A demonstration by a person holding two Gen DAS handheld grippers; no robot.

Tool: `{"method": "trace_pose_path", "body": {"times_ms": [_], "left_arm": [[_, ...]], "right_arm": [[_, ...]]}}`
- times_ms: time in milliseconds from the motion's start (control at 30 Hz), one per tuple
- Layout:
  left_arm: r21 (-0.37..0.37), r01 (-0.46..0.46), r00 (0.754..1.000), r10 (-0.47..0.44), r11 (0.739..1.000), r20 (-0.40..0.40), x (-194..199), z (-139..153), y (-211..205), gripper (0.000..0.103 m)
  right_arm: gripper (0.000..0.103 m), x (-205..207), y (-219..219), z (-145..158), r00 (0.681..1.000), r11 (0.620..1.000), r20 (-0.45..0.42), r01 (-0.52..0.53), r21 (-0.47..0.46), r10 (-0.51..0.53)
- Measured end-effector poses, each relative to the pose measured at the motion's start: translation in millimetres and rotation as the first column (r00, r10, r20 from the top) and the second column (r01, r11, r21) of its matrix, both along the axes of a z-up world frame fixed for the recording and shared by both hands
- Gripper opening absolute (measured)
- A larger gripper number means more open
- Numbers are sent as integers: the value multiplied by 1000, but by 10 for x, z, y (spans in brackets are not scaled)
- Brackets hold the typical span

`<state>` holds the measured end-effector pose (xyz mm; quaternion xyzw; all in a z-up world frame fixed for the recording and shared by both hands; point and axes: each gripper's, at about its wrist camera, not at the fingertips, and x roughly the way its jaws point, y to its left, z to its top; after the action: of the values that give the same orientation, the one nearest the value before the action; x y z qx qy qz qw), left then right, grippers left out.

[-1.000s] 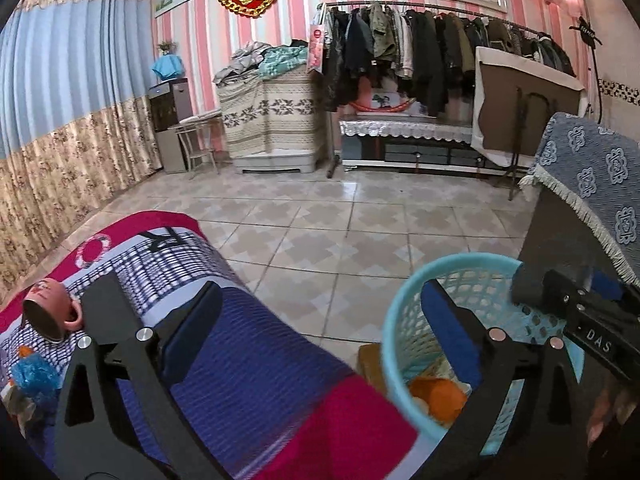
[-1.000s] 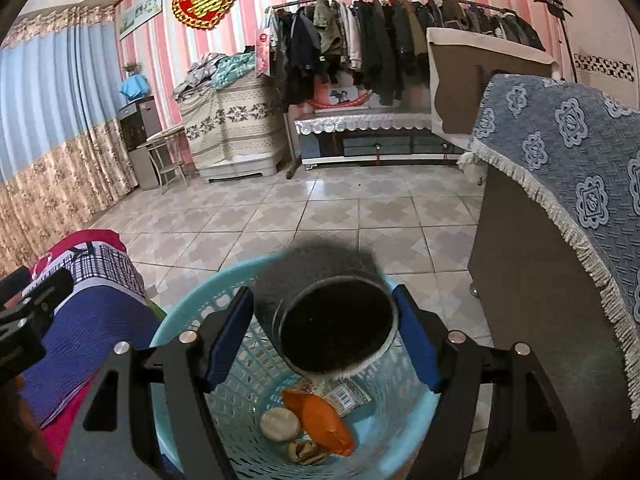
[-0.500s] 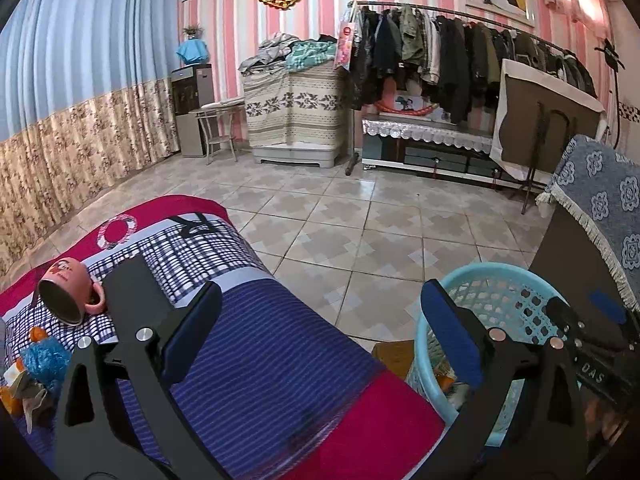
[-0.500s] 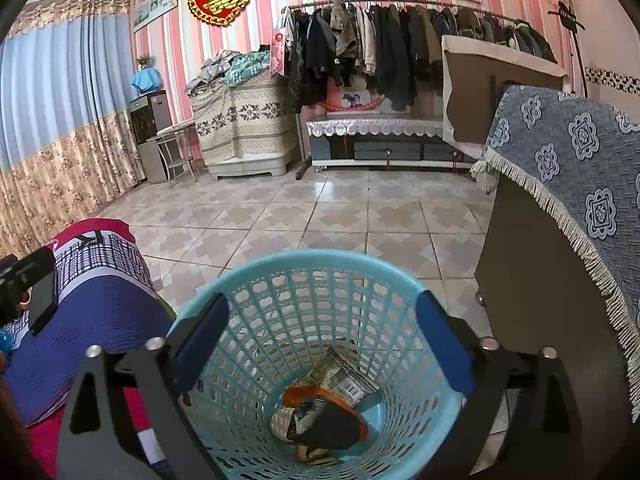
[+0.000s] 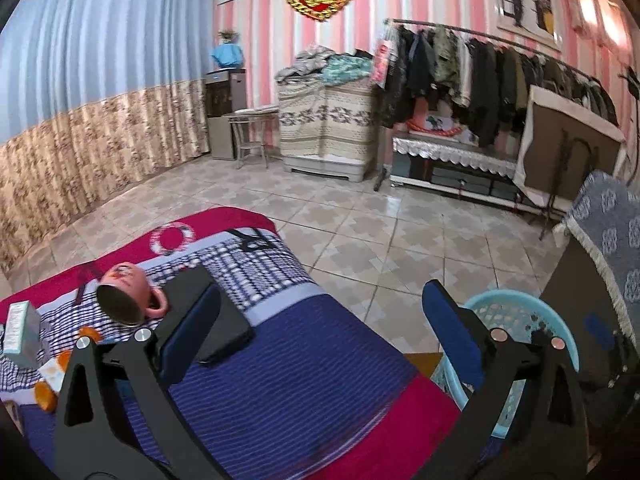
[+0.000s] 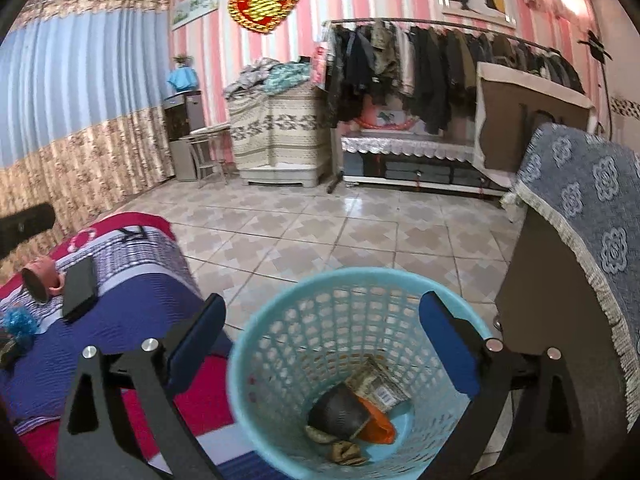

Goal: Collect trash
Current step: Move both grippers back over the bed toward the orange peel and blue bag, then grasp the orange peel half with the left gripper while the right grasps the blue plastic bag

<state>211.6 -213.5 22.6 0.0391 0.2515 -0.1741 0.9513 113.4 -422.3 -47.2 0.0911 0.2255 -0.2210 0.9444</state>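
A pink-striped room with a tiled floor; a low bed in a purple and red cover (image 5: 304, 364) stands just beside the turquoise basket (image 6: 280, 344). A second ago the right gripper (image 6: 320, 340) held a dark cup over the basket; its jaws have just been opening and now stand wide and empty. The cup (image 6: 338, 410) lies inside with the wrappers. The left gripper (image 5: 320, 326) is also wide, over the bed, where a pink mug (image 5: 126, 298) and small litter (image 5: 50, 368) remain, probably next.

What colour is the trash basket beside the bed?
Light turquoise blue, with a lattice wall. The basket shows best in the right wrist view.
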Motion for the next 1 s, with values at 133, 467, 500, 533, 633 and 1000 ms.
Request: {"method": "trace_pose_path", "body": {"times_ms": [133,467,500,533,633,1000], "left_arm": [[-11,-58,998,58,998,12,-73,148,291,97],[39,-215,977,214,976,25,-301,52,1235,97],[41,-238,971,237,971,23,-319,22,1375,97],[41,-253,967,252,967,21,-317,4,1477,97],[37,-303,953,303,952,8,-309,-76,1847,97],[120,-441,891,450,890,-65,-144,-712,2858,97]], "right_arm": [[95,58,305,74,998,998,7,-67,-9,67],[95,267,1010,112,975,975,11,-220,-17,220],[95,303,1096,101,971,971,6,-239,-16,239],[95,334,1170,92,967,967,3,-256,-13,256],[95,424,1422,53,948,948,-3,-318,2,318],[95,634,2039,-176,881,883,-69,-470,-16,468]]}}
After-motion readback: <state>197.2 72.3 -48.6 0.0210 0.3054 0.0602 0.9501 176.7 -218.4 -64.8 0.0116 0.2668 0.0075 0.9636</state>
